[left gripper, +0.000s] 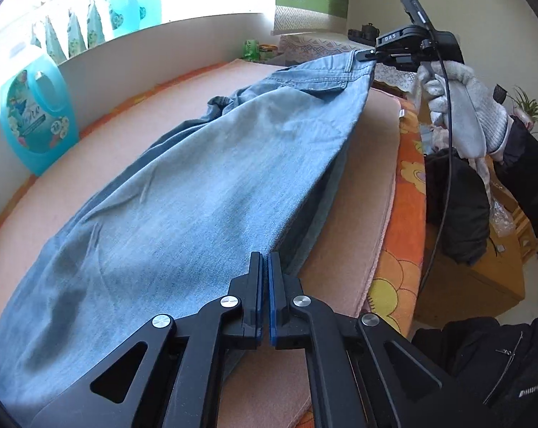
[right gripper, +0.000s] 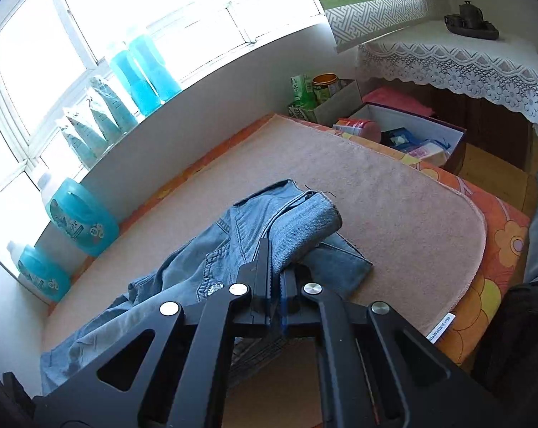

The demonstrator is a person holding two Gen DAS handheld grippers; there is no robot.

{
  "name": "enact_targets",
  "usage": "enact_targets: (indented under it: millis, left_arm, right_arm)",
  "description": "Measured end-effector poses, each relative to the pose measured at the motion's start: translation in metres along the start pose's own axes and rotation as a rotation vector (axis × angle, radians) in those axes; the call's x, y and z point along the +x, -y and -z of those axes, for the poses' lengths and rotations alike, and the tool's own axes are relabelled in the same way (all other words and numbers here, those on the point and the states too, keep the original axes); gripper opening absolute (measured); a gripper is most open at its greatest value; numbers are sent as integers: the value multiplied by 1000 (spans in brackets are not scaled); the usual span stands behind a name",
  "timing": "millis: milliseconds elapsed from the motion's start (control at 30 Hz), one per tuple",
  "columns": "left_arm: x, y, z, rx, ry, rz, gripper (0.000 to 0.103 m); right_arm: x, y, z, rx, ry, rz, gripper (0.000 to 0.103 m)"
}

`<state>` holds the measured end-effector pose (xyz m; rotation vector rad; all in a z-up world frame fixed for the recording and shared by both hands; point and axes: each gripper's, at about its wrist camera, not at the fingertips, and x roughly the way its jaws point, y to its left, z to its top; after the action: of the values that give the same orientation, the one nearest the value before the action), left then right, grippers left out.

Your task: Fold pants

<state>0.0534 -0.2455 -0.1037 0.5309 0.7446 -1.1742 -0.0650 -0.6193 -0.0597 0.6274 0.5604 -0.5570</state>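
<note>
both hand-held grippers clamped on pants (left gripper: 204, 164): left hand-held gripper (left gripper: 264, 260) near, right hand-held gripper (right gripper: 274, 260) far right.

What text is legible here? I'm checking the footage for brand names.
"DAS": white letters on the black right claw.
Turquoise plastic detergent jug: label print too blurred to read.
White sewn tag on the pink mat's edge: too small to read.

Pants (left gripper: 204, 164): light blue denim, faded, creased. One edge raised taut off the pink mat, pinched at two points; the rest drapes down onto it. Waistband end bunched, a belt-loop corner folded over.
</note>
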Motion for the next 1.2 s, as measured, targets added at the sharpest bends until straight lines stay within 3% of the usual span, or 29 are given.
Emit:
enact_targets:
  millis: [167, 200, 267, 333, 433, 533, 600, 667, 867, 1033, 1200]
  left_arm:
    - [15, 12, 9, 51, -58, -11, 4]
    - [12, 12, 8, 44, -58, -12, 8]
    - [3, 7, 6, 10, -52, -10, 27]
    - [-12, -1, 5, -10, -29, -18, 31]
    - [-31, -13, 6, -26, 3, -71, 38]
    - [-41, -32, 11, -74, 24, -146, 39]
    - [-46, -47, 19, -122, 33, -198, 39]
    - [-50, -61, 28, -179, 36, -223, 39]
    - [-63, -96, 65, -301, 9, -313, 39]
    - [-75, -113, 97, -377, -6, -363, 39]
    - [-82, -129, 122, -446, -10, -392, 39]
  right_arm:
    - [27, 29, 12, 55, -126, 12, 5]
    - [26, 33, 13, 53, -142, 22, 5]
    - [16, 35, 13, 39, -129, 55, 15]
    - [-2, 26, 9, -36, -77, 90, 16]
    - [-24, -3, 3, -157, -46, 57, 17]
    - [-25, -41, 0, -247, -102, -40, 18]
    - [-17, -68, 1, -295, -141, -101, 22]
    - [-4, -96, 5, -354, -173, -144, 36]
    - [52, -172, 18, -503, -305, -203, 36]
    - [103, -207, 26, -517, -431, -213, 36]
    - [136, -227, 42, -594, -485, -112, 36]
